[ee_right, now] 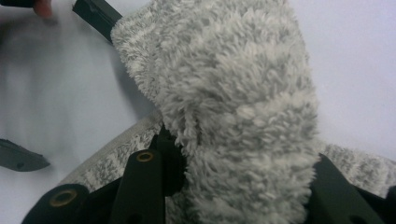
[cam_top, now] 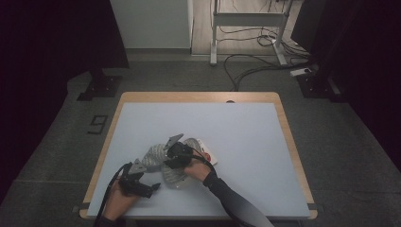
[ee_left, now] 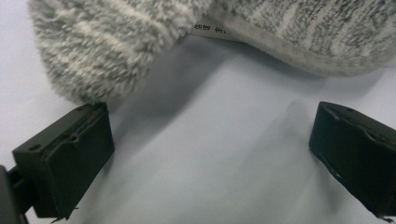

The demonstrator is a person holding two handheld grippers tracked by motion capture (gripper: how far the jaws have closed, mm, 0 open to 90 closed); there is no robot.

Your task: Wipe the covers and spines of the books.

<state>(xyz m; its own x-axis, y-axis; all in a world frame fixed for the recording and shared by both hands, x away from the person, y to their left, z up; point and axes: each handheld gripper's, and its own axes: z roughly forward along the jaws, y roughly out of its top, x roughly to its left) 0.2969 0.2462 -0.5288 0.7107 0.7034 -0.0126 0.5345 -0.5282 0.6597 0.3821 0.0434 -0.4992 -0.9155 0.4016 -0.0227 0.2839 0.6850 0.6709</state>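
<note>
Black jaws of the right gripper (ee_right: 243, 186) stand closed on a thick fold of a fluffy grey sock (ee_right: 233, 107), which rises between them toward 12 o'clock in the right gripper view. In the high view this sock (cam_top: 156, 156) lies on the pale blue mat (cam_top: 236, 137), near its front edge and a little to the left of middle, with a second fuzzy piece (cam_top: 201, 146) at 3 o'clock of it, under the right hand. The left gripper (ee_left: 210, 149) rests with jaws wide apart and nothing between them; the sock's rounded end (ee_left: 102, 51) is just beyond its left jaw, at about 11 o'clock.

I judge the sock to be light, very soft and limp, not fragile and not slippery. It will sag and stretch, so a grip on the firmer cuff band (ee_left: 280, 46) should hold best.
</note>
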